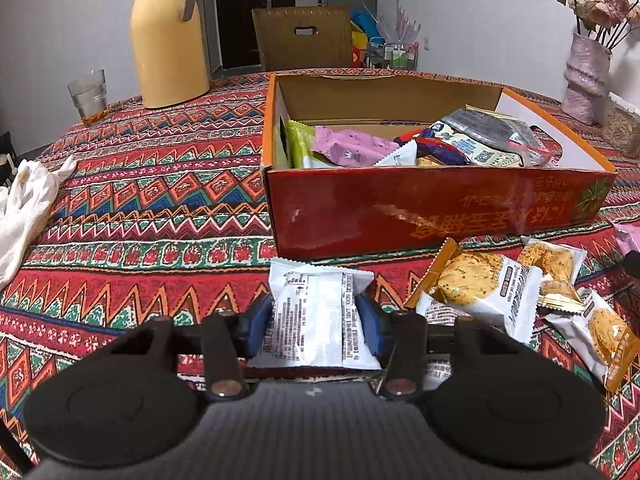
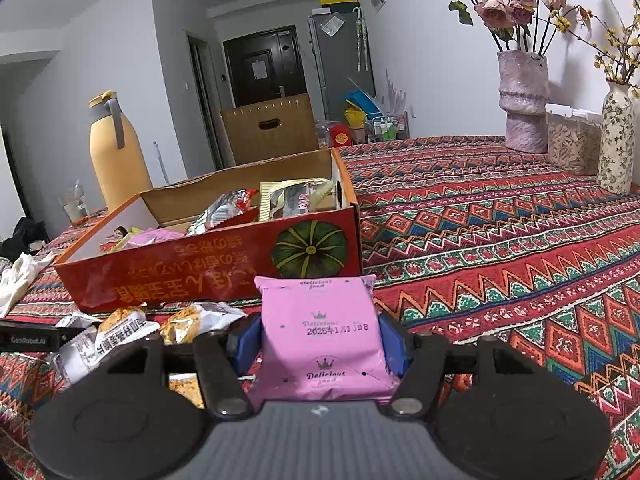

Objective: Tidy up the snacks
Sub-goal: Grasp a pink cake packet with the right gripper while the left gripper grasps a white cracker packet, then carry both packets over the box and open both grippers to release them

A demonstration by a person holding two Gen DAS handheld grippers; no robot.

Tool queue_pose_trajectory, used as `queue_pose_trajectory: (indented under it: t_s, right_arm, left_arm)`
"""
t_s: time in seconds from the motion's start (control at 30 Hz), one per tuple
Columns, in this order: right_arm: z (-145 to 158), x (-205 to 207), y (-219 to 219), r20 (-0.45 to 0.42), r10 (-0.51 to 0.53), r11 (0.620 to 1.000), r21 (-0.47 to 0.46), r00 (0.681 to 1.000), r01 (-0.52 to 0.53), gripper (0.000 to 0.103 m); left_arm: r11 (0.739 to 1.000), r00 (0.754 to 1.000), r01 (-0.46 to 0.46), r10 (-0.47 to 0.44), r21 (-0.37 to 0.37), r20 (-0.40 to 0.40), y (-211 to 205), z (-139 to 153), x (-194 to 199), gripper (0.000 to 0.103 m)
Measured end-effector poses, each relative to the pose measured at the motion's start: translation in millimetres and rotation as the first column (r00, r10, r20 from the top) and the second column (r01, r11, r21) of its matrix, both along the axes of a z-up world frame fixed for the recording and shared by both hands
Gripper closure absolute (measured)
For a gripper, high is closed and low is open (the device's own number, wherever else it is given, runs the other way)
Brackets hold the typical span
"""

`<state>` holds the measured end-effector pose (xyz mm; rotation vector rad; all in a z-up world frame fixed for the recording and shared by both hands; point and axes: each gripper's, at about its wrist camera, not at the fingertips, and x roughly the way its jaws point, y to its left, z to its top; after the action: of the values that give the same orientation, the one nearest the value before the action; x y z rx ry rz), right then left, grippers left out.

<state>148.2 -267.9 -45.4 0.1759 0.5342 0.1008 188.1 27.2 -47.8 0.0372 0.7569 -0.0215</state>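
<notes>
My left gripper (image 1: 316, 320) is shut on a white snack packet (image 1: 316, 316), its blue pads pressing both sides, just above the patterned tablecloth in front of the red cardboard box (image 1: 400, 216). My right gripper (image 2: 320, 340) is shut on a pink snack packet (image 2: 320, 332), near the box's (image 2: 200, 276) front right corner. The box holds several snack packs (image 1: 400, 148). Loose cookie packets (image 1: 476, 292) lie on the cloth right of my left gripper, and they show as cookie packets (image 2: 120, 332) left of my right gripper.
A yellow thermos jug (image 1: 168, 40) and a glass (image 1: 89, 96) stand at the back left. A white cloth (image 1: 28, 204) lies at the left edge. Vases with flowers (image 2: 522, 100) and a clear container (image 2: 572, 140) stand at the back right. Another pink packet (image 1: 628, 236) sits at the right.
</notes>
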Motion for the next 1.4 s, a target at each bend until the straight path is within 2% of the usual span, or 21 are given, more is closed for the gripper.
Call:
queue_pose_trajectory:
  t_s: [0.5,0.97,1.4]
  right_arm:
    - [7,-10,4,0.022,0.011,1.000,0.004,1.000,-0.011,0.042]
    - [29,-9,18,0.098,0.040,0.999,0.010,0.994,-0.041,0.042]
    - [55,13,40,0.182,0.085,0.996,0.001,0.979,-0.087,0.042]
  left_arm:
    - [1.000,0.999,-0.008,0.008,-0.013,0.042,-1,11,-13,0.057]
    - [0.998,0.988,-0.019,0.028,-0.060,0.154,-5,43,-25,0.057]
    - [0.997,0.970,0.008,0.012,-0.080,0.243,-26,74,-13,0.057]
